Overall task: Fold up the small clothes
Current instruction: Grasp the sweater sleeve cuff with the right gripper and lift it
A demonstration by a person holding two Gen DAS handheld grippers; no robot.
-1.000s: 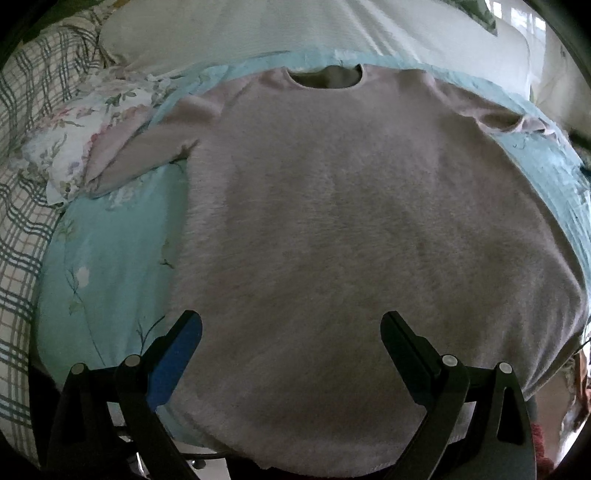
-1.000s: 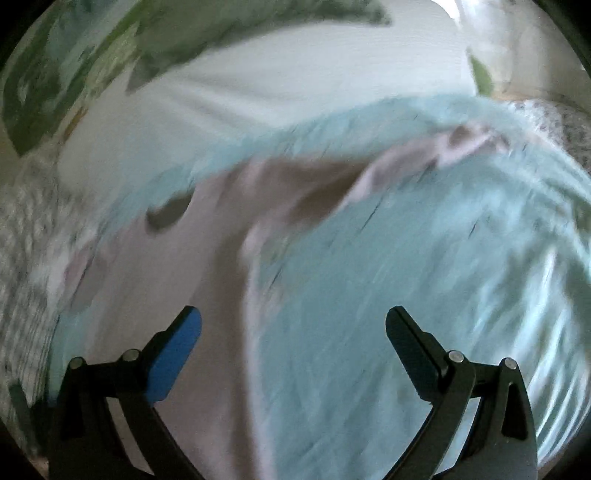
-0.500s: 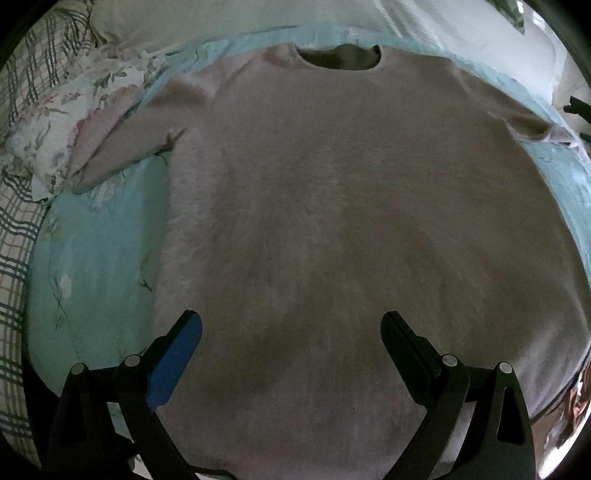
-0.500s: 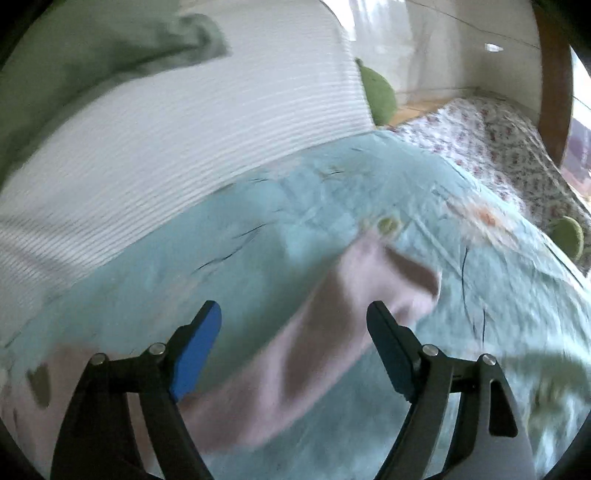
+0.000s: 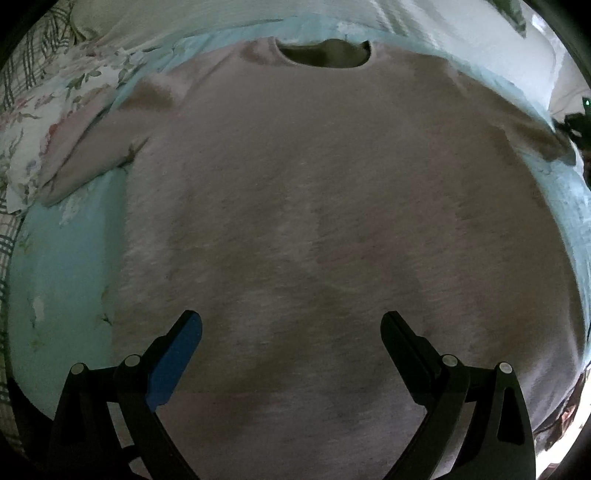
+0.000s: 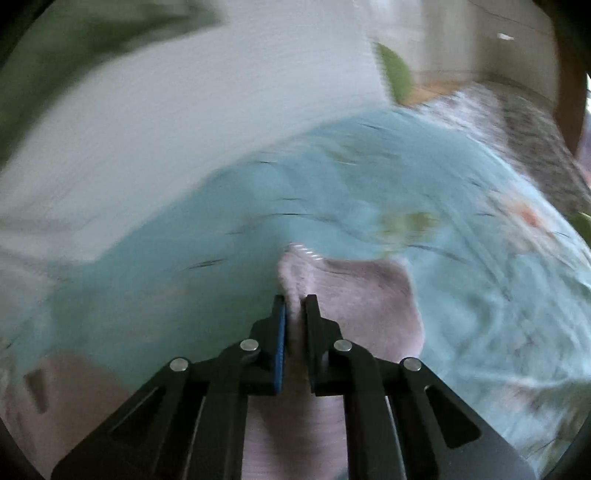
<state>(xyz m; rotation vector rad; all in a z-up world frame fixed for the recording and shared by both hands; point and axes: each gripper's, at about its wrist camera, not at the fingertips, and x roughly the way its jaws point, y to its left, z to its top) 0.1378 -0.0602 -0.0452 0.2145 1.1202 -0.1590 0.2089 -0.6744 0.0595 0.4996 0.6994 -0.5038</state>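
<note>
From my left wrist view the sweater [image 5: 314, 221] lies flat and unfolded on the teal sheet [image 5: 66, 266] under my released left gripper [image 5: 291, 332], floral pillow [image 5: 44, 110] far left, while my right gripper [image 6: 294, 306] pinches 1 sleeve [image 6: 354, 291], so folding is barely begun.

A bed covered by a light blue sheet [image 5: 70, 266] carries a pinkish sweater [image 5: 314, 206] spread flat, neck at the far side. A floral pillow [image 5: 44, 110] lies far left, a white striped pillow [image 5: 229, 14] beyond.
</note>
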